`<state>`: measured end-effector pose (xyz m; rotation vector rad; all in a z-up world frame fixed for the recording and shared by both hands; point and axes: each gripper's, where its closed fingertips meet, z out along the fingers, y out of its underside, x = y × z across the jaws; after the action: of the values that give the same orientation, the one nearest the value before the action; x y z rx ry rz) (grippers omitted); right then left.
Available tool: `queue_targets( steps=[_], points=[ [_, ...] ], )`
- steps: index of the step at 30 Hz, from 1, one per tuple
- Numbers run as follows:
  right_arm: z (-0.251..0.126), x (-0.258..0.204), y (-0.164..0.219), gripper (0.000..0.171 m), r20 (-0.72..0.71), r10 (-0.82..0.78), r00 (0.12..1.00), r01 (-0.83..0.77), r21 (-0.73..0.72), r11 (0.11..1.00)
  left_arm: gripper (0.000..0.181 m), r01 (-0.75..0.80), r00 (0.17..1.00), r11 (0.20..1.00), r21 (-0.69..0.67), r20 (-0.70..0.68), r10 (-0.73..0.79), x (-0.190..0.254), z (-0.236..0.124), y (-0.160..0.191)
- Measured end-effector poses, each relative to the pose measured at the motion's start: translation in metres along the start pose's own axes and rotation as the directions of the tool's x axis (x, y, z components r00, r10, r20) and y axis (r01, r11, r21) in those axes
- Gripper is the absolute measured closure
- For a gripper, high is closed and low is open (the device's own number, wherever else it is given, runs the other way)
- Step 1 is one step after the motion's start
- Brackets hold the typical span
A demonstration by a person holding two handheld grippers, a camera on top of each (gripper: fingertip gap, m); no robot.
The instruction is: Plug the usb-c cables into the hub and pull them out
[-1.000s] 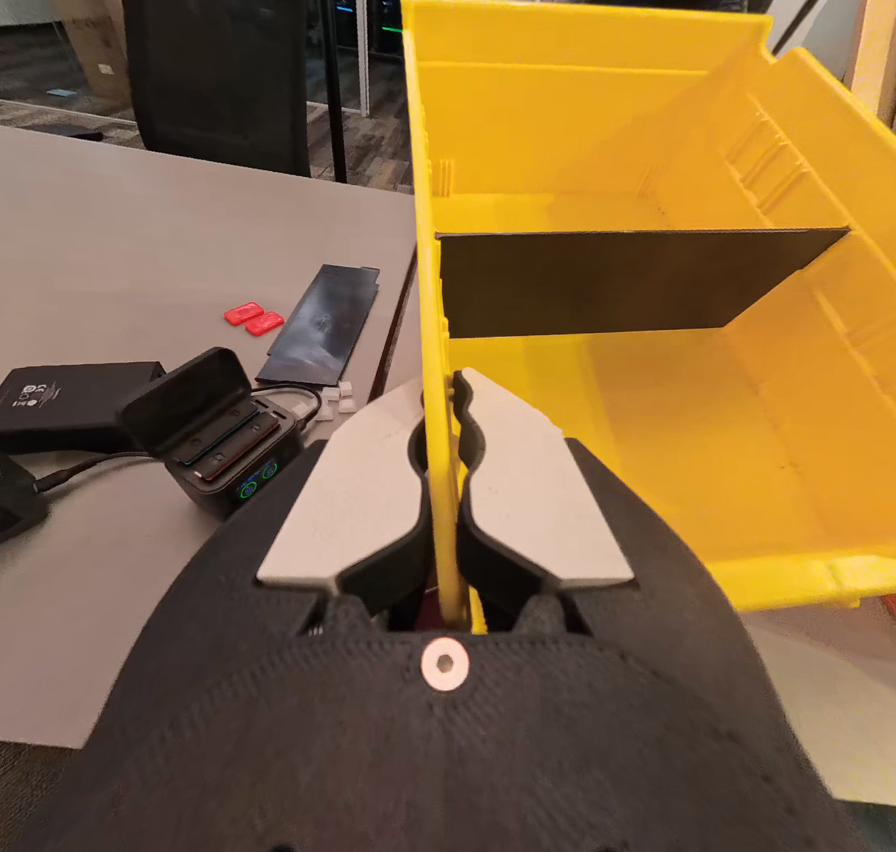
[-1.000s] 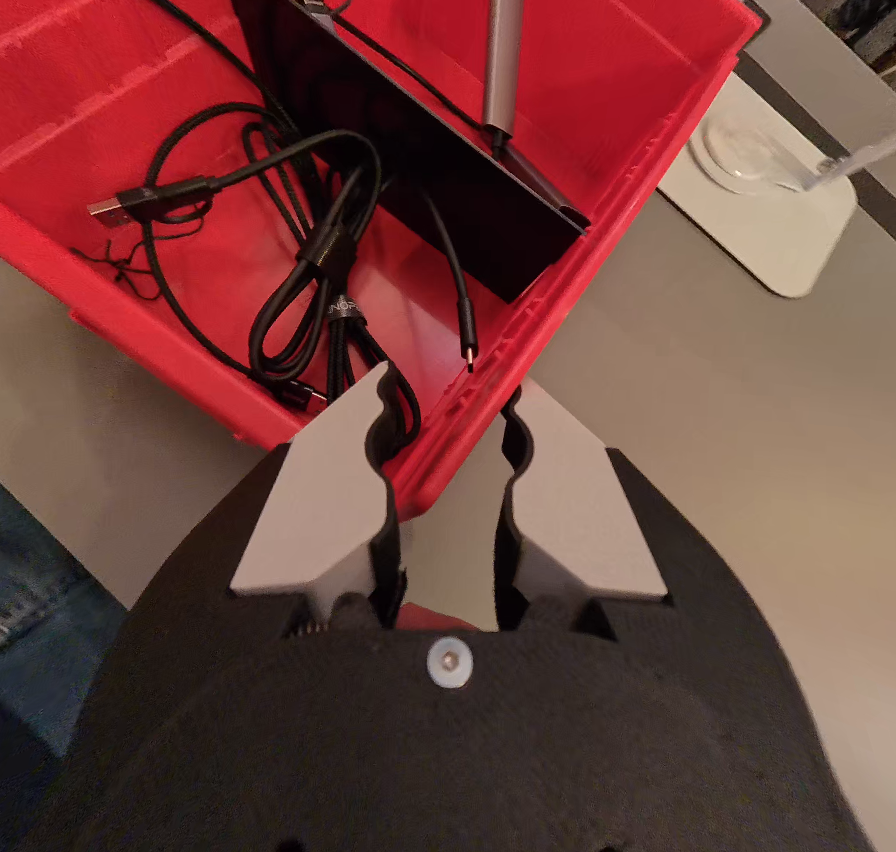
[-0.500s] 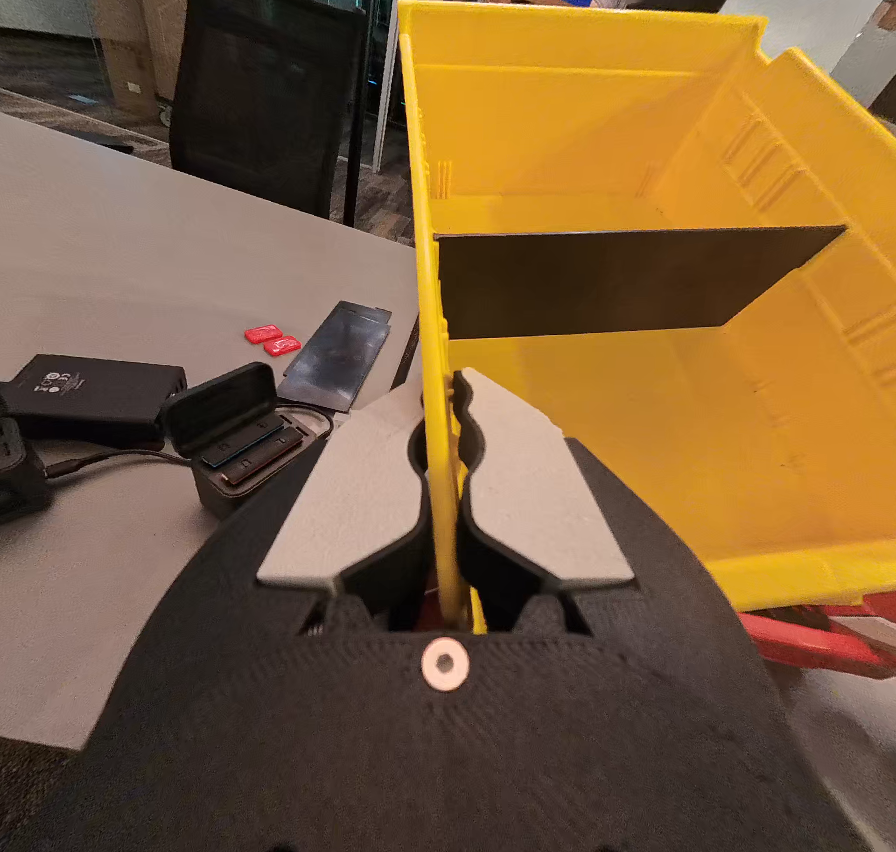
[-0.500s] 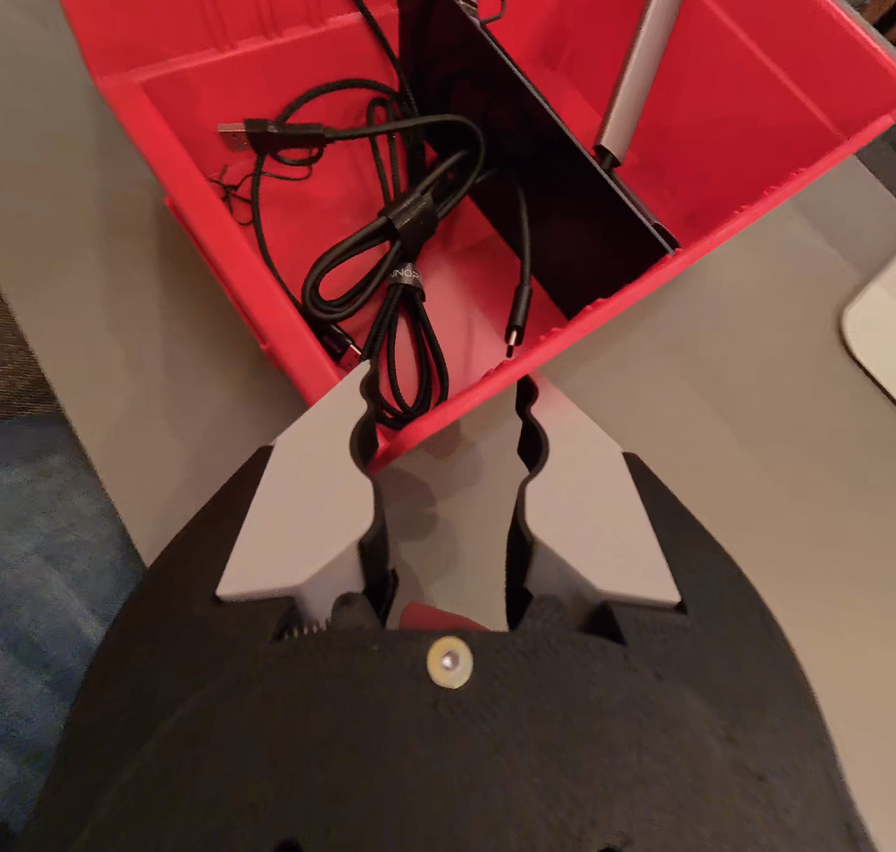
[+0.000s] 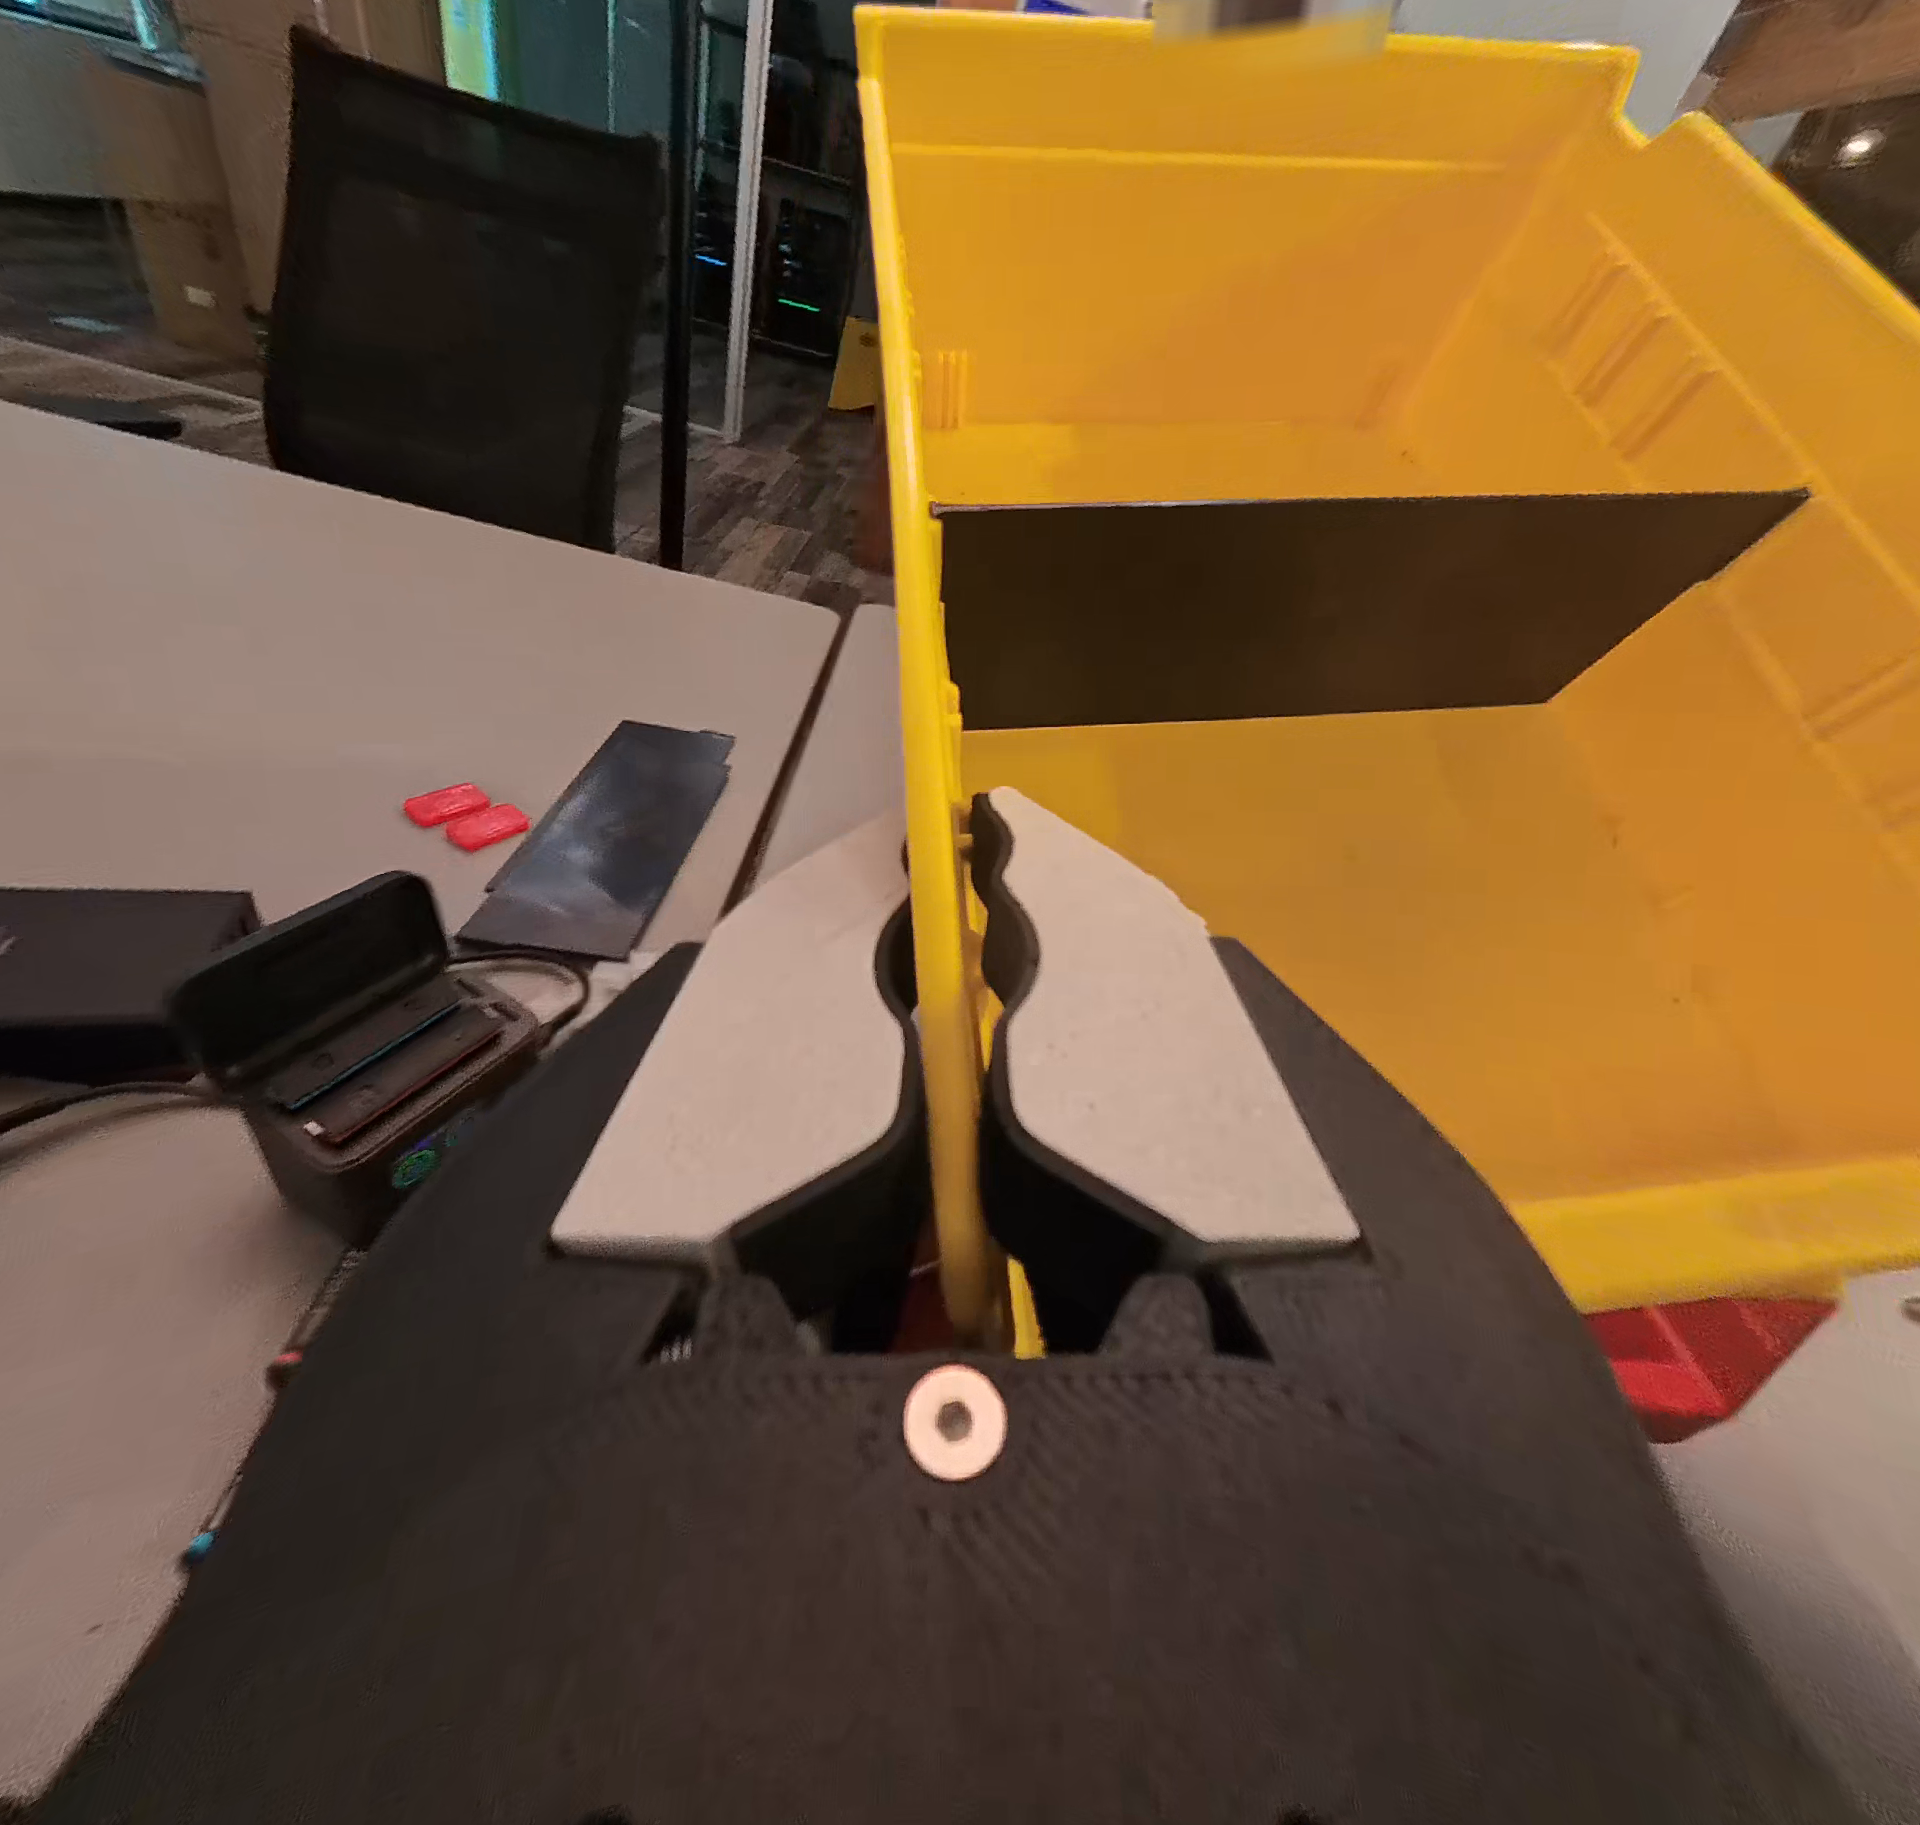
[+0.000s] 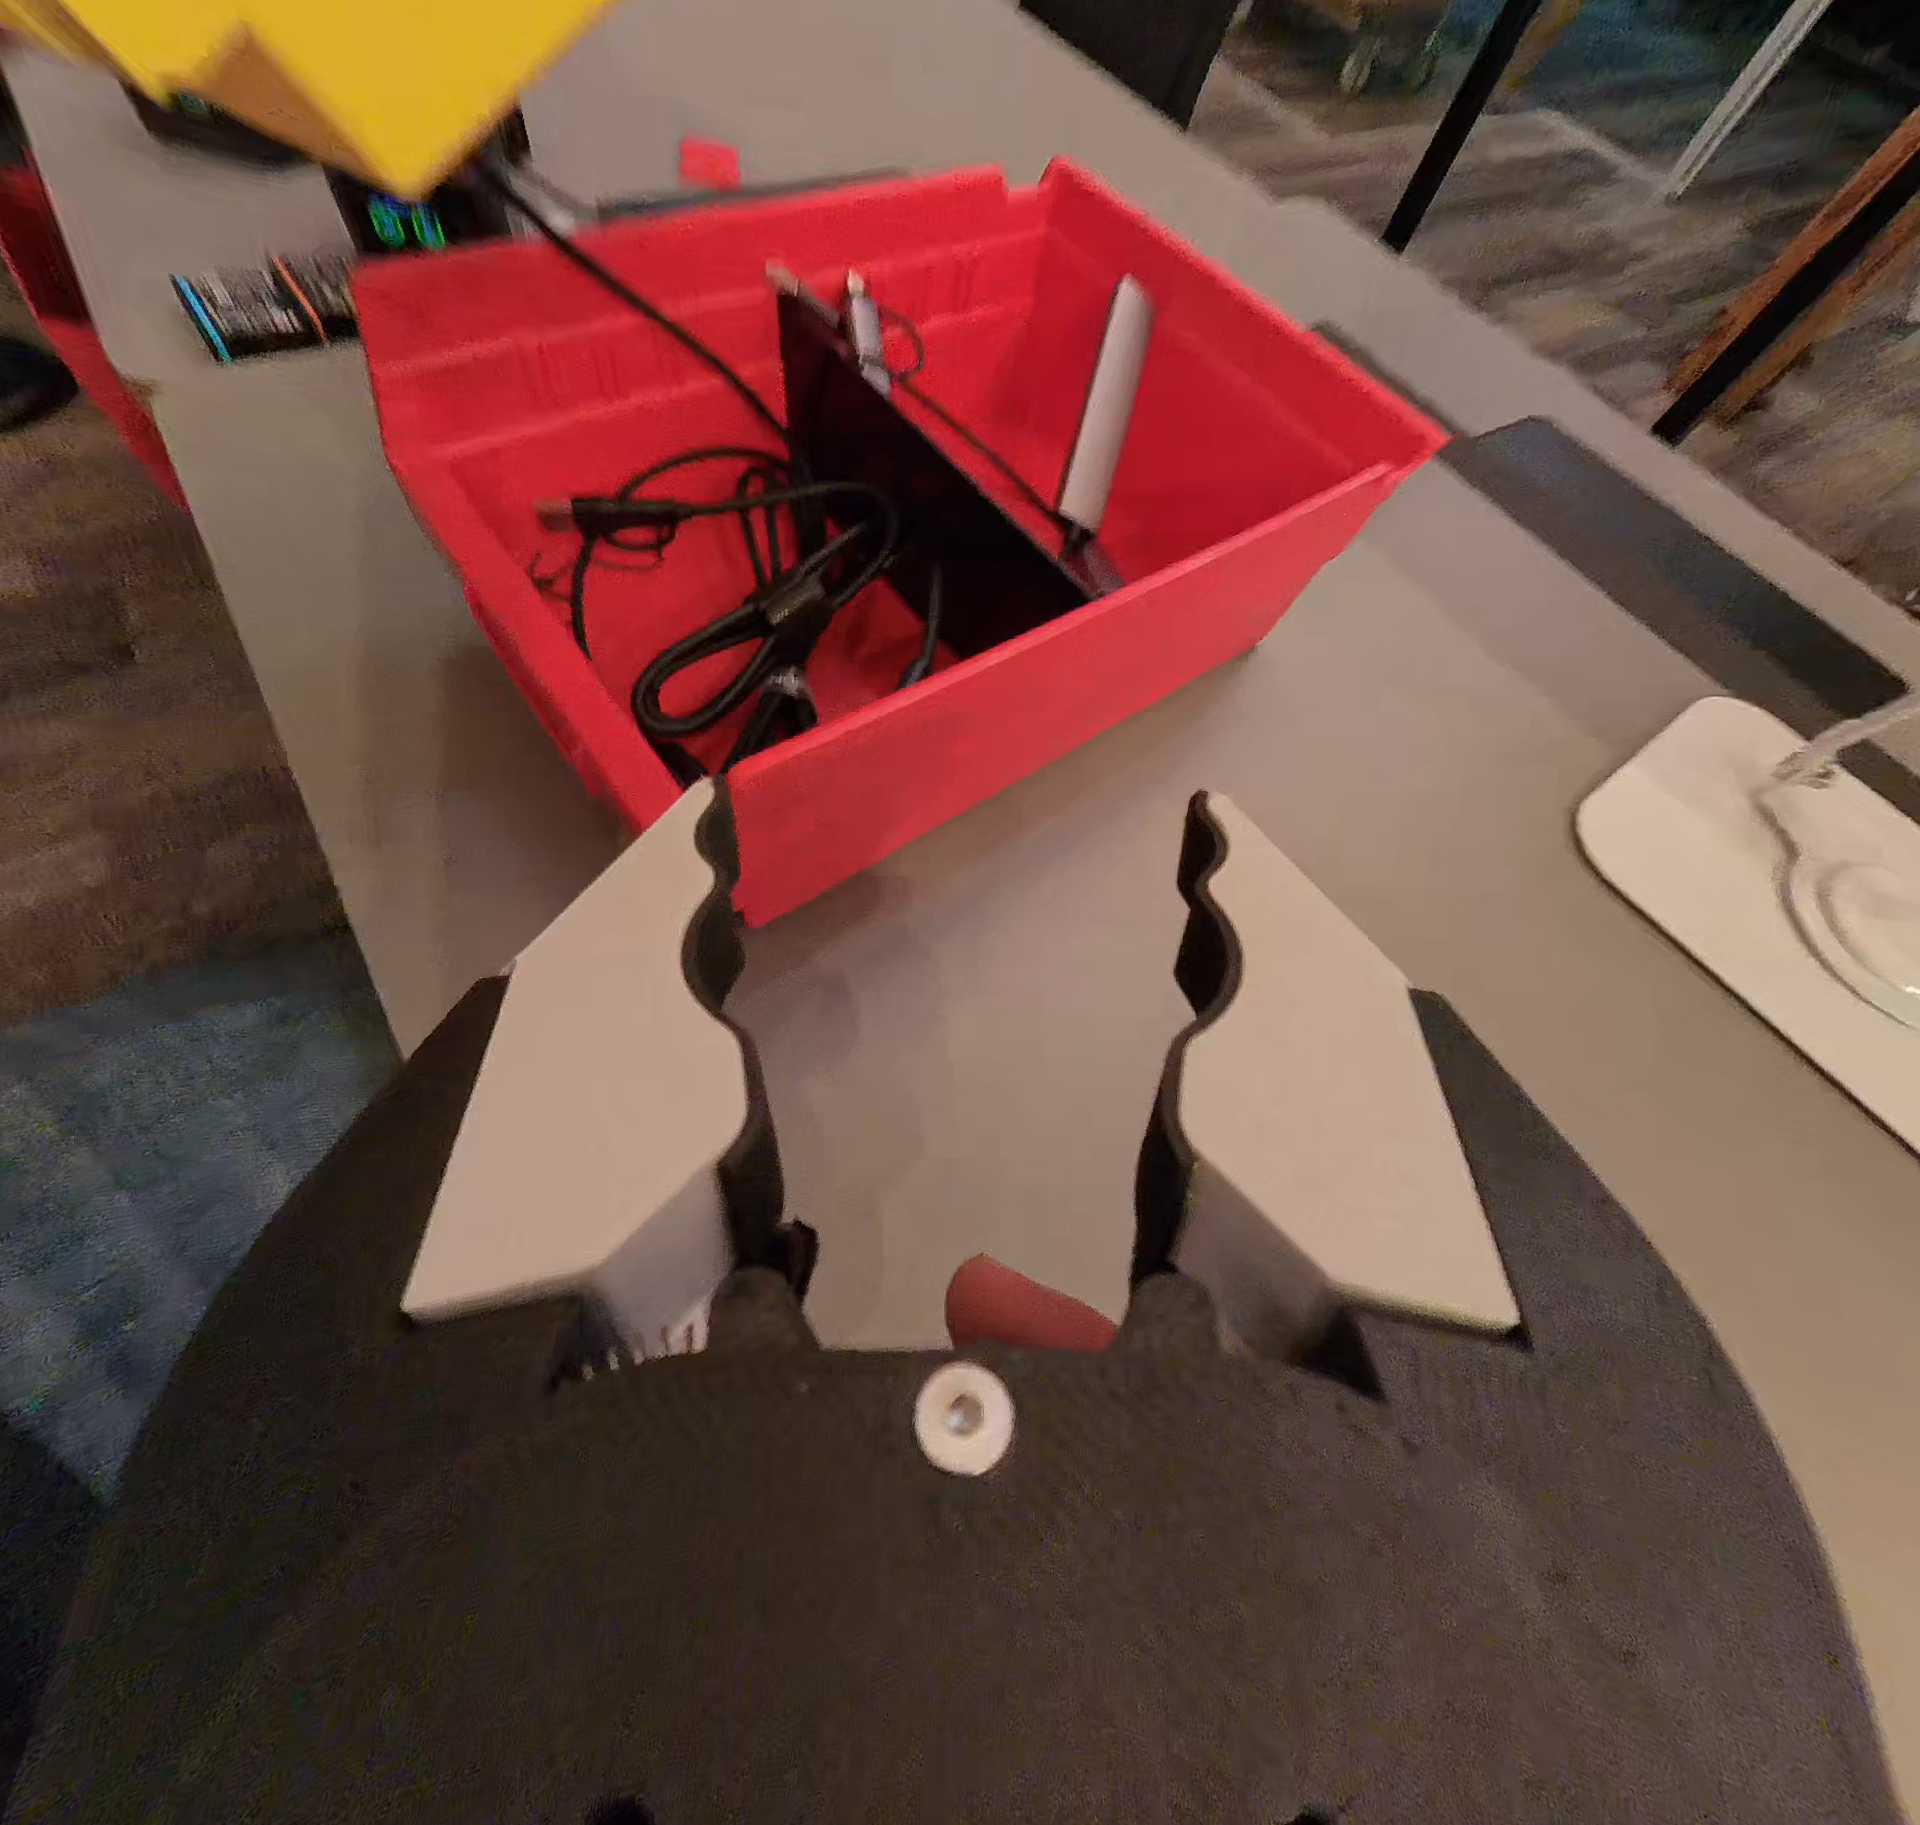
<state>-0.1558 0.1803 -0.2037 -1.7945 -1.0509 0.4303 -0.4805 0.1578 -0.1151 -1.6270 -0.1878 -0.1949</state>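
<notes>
Clamping the thin side wall of a glossy yellow plastic bin (image 5: 1299,341), the left gripper (image 5: 951,840) holds it aloft, its black divider (image 5: 1299,612) crosswise; the right gripper (image 6: 961,819) hangs wide open, holding nothing, near a ribbed red bin (image 6: 1039,736); braided black cables (image 6: 769,591) lie coiled left of its divider; a slim silver hub (image 6: 1103,404) leans upright on the right.

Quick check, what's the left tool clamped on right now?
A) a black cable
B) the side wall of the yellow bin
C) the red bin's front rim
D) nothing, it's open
B: in the left wrist view the left tool is shut on the thin side wall of the yellow bin, one finger outside the wall and one inside.
</notes>
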Motion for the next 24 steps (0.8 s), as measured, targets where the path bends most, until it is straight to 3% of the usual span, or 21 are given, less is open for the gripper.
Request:
queue_targets(
  steps=[7, 12, 16, 18, 22, 24],
  points=[
    [-0.094, 0.009, -0.036, 0.085, 0.01, 0.097, 0.995, -0.095, 0.336, 0.937, 0.177, -0.057, 0.994, 0.998, 0.006, -0.098, 0.057, 0.079, 0.014, -0.003],
    [-0.139, -0.008, -0.047, 0.075, 0.008, 0.116, 0.993, -0.107, 0.452, 0.885, 0.177, -0.157, 0.97, 0.987, -0.024, -0.195, 0.149, 0.159, 0.031, 0.008],
    [-0.158, -0.005, -0.044, 0.072, -0.105, 0.109, 0.989, -0.047, 0.467, 0.883, 0.177, -0.223, 0.931, 0.973, -0.054, -0.308, 0.197, 0.232, 0.042, 0.029],
    [-0.167, 0.009, -0.032, 0.082, -0.173, 0.145, 0.974, -0.056, 0.439, 0.897, 0.177, -0.253, 0.903, 0.965, -0.072, -0.376, 0.209, 0.27, 0.044, 0.042],
    [-0.193, 0.044, -0.001, 0.082, -0.296, 0.27, 0.916, -0.129, 0.421, 0.898, 0.177, -0.31, 0.859, 0.948, -0.076, -0.451, 0.244, 0.336, 0.046, 0.067],
    [-0.212, 0.06, 0.015, 0.093, -0.358, 0.297, 0.885, -0.133, 0.417, 0.899, 0.177, -0.309, 0.844, 0.946, -0.099, -0.487, 0.225, 0.362, 0.049, 0.081]
  ],
)
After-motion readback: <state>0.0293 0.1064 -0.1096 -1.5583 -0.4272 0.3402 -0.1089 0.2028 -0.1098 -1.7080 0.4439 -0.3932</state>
